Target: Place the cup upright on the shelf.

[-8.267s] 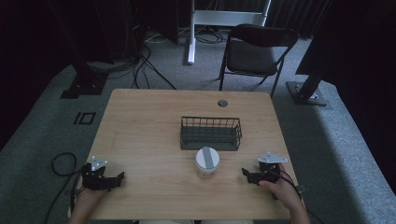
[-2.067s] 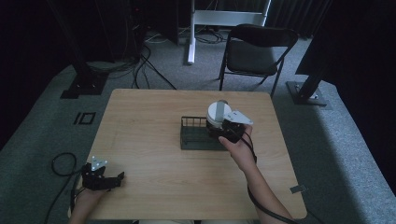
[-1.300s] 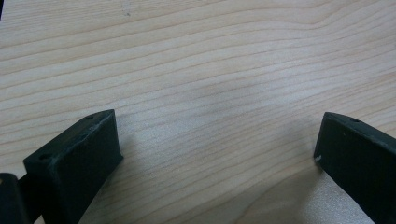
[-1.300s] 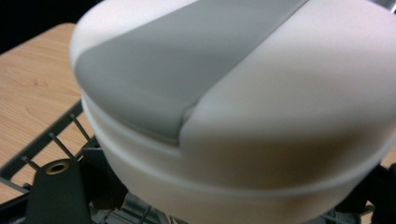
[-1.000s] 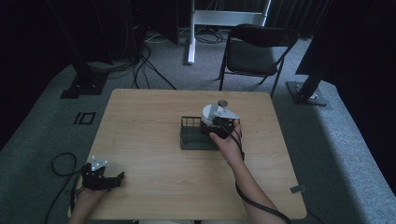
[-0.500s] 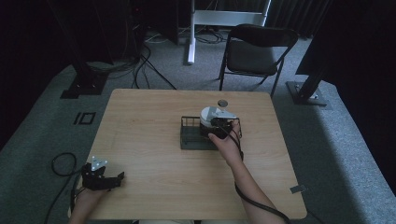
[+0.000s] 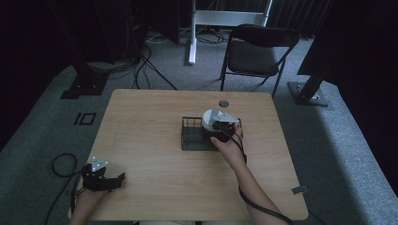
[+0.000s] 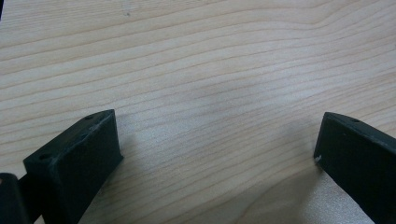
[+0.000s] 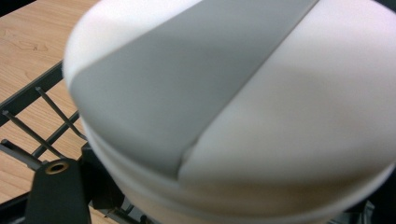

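**Q:** Two grippers are in your hands. Where is each one?

**Me:** I hold the left gripper at the near left corner of the wooden table, low over the bare wood. Its jaws stand wide apart with nothing between them. My right gripper is out past the middle of the table, over the right end of a black wire basket.

**Q:** What does the right one carry?

**Me:** It is clamped on a round white container with a grey band across its top. From the right gripper view the container sits very close and blurred, with one jaw showing at the lower left against its side.

**Q:** Where is the container relative to the basket?

**Me:** It is at the basket's right end, above the wire rim. Whether it touches the basket's floor I cannot tell.

**Q:** What else is nearby?

**Me:** A black folding chair stands beyond the far edge.
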The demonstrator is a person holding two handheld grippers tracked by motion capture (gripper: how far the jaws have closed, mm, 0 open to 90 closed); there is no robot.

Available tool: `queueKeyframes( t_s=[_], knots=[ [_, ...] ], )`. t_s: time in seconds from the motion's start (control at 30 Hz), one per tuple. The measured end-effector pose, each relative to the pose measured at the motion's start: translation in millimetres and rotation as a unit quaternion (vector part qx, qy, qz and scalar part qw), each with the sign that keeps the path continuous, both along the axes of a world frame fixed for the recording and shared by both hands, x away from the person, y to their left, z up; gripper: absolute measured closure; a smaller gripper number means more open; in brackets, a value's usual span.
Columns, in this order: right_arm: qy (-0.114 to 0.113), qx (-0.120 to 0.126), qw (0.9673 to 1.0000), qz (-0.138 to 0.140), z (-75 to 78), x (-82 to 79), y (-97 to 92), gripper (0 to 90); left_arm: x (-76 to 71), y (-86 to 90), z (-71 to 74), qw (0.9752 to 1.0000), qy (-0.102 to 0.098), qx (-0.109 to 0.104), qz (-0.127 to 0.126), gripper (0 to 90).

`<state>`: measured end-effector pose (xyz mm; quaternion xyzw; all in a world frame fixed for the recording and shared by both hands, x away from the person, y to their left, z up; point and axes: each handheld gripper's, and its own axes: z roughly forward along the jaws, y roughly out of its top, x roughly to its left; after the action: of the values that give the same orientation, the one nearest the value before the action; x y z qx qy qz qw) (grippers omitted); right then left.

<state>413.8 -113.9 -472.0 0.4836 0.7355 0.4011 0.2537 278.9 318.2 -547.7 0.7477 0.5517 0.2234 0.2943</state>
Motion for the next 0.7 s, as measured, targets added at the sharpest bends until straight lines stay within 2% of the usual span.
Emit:
queueKeyframes(
  t_s=[0.13,0.33,0.7],
  knots=[
    [-0.007,-0.006,0.9999,0.006,-1.2,-2.1,-0.6,18.1,0.0,0.1,0.0,1.0,0.0,0.0,0.0,0.6],
    [-0.003,-0.01,0.9995,0.031,-0.3,-4.3,-4.2,16.0,0.0,0.0,0.0,1.0,0.0,0.0,0.0,0.6],
    [-0.002,0.0,0.9989,0.047,5.0,-11.5,-12.9,13.2,0.0,0.1,0.0,1.0,0.0,0.0,0.0,0.6]
  ],
)
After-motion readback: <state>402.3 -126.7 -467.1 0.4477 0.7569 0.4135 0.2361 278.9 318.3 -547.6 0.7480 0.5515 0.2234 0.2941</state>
